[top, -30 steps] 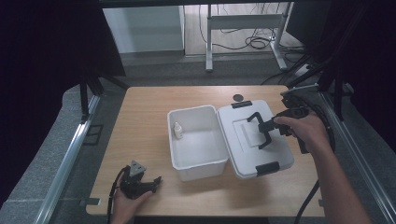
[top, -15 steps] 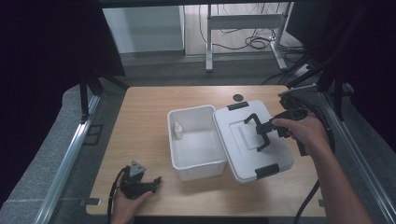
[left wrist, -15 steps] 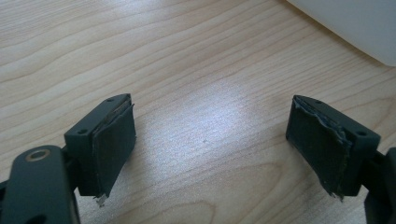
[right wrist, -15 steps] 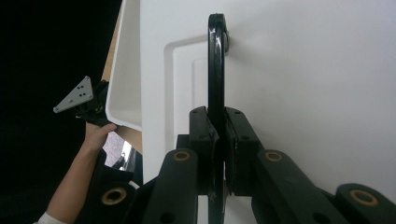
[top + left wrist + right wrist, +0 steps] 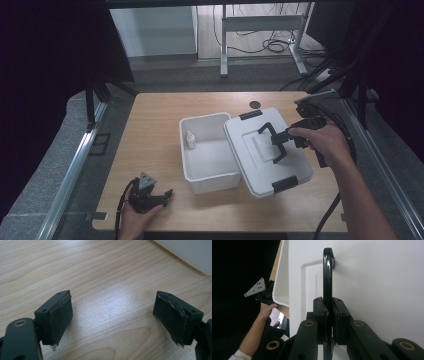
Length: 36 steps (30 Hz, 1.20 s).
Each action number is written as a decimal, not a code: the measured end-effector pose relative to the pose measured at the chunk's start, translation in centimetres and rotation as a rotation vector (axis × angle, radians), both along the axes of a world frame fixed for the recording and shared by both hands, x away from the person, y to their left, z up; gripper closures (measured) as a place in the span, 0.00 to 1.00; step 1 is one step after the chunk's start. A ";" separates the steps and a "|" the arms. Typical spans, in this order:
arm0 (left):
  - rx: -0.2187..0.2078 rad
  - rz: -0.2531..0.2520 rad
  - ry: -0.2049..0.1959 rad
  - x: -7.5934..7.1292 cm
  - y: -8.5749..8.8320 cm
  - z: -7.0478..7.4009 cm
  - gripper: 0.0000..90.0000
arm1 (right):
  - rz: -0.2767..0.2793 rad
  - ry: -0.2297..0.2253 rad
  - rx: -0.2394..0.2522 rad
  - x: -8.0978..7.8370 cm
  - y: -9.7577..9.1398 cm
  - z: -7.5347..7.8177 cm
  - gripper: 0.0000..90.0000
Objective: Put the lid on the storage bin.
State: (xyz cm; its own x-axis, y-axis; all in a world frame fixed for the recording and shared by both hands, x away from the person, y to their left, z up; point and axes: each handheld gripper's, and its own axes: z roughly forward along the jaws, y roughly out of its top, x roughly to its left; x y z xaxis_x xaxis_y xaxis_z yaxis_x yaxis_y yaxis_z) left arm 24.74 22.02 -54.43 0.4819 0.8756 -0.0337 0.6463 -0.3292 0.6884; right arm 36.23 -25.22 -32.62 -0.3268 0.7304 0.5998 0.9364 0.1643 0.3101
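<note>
At about seven o'clock on the desk [image 5: 165, 125] we see the left hand-held gripper [image 5: 159, 196] resting, its jaws wide apart over bare wood with nothing between them. Near the centre sits the white bin [image 5: 207, 152], a small white bottle [image 5: 190, 140] standing inside against its nine o'clock wall. At three o'clock of the bin, the white lid [image 5: 265, 150] overlaps its rim, tilted. The right hand-held gripper [image 5: 278, 142] is clamped narrow on the lid's black handle [image 5: 327, 272].
</note>
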 end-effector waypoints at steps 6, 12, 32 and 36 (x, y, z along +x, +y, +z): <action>0.000 0.000 0.000 0.0 0.0 0.0 0.18 | 0.009 0.001 -0.001 0.0 0.4 0.1 0.92; 0.001 -0.001 0.000 0.0 0.0 0.0 0.18 | 0.020 -0.005 0.004 -0.1 0.8 0.3 0.92; 0.002 -0.001 0.000 0.0 0.0 0.0 0.17 | 0.048 -0.010 0.003 -0.1 2.3 0.7 0.92; 0.002 -0.001 0.000 0.0 0.0 0.0 0.17 | 0.055 -0.003 0.003 -0.1 2.7 0.6 0.92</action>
State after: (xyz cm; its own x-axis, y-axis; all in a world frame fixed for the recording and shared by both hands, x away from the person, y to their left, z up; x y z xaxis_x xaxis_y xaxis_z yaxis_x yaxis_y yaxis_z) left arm 24.74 22.03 -54.42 0.4824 0.8754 -0.0322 0.6464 -0.3309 0.6876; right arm 36.14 -22.56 -32.01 -0.3681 0.7096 0.6008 0.9250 0.2141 0.3139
